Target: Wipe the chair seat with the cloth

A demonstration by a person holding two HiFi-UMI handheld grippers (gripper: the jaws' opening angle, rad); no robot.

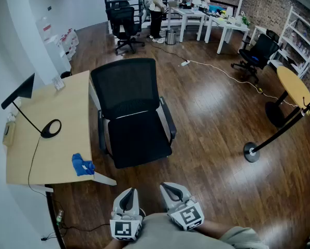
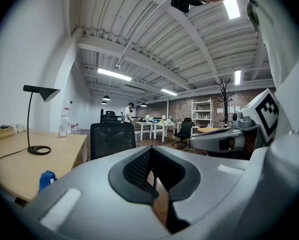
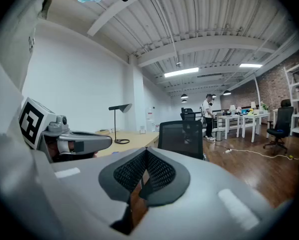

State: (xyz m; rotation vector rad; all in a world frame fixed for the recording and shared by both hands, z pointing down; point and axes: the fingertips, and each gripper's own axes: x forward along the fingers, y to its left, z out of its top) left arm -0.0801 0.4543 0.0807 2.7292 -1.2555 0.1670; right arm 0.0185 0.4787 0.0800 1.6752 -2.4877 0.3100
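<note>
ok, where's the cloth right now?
Head view, left side: the blue cloth lies bunched on the wooden desk, by the desk's near corner on the chair side, just left of the black chair.

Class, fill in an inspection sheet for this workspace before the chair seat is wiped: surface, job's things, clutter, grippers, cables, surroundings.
Surface: black chair seat, nothing lying on it.
Job's things: blue cloth bunched at the near corner of the desk, not held.
Clutter: desk lamp; small items at the desk's far edges.
Grippers: left gripper and right gripper both shut, empty, short of the chair.
Cables: lamp cable across the desk; white cable on the floor.
Surroundings: person by far white tables; more chairs.
</note>
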